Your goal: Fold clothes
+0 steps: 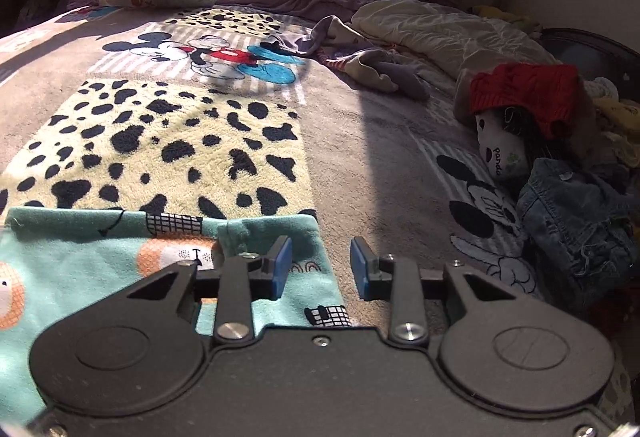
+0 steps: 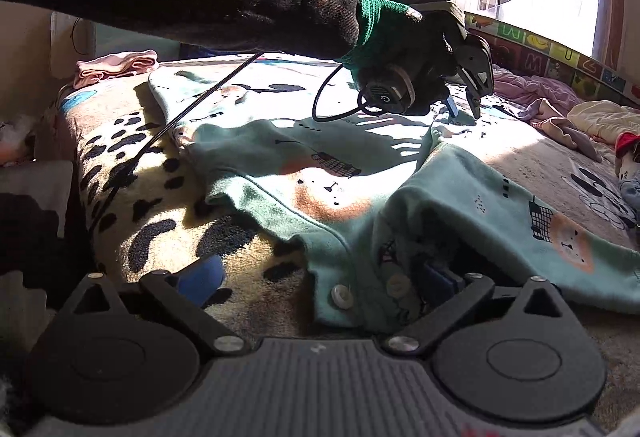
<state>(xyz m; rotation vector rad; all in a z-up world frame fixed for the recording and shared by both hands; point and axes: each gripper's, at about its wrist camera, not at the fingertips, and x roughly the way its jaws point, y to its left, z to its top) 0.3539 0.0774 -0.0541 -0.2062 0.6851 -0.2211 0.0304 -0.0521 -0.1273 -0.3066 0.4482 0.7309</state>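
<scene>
Teal printed garment (image 2: 328, 173) lies spread on spotted blanket (image 1: 160, 141) atop bed; left gripper (image 1: 320, 265) w/ jaws apart, nothing btwn pads, over garment's edge; right gripper (image 2: 320, 281) spread wide astride buttoned hem, not pinching.

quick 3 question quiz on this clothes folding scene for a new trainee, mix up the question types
1. True or false: the left gripper is clamped on the teal printed garment.
2. Which lies next to the panda-print item? A) red knitted hat B) a pair of shoes C) a book
3. Fill in: the right gripper has its jaws spread ____ at the garment's buttoned edge.

Key
1. False: its blue pads stand apart with nothing pinched between them.
2. A
3. wide; one finger is tucked under the cloth, the other lies bare on the blanket.
</scene>
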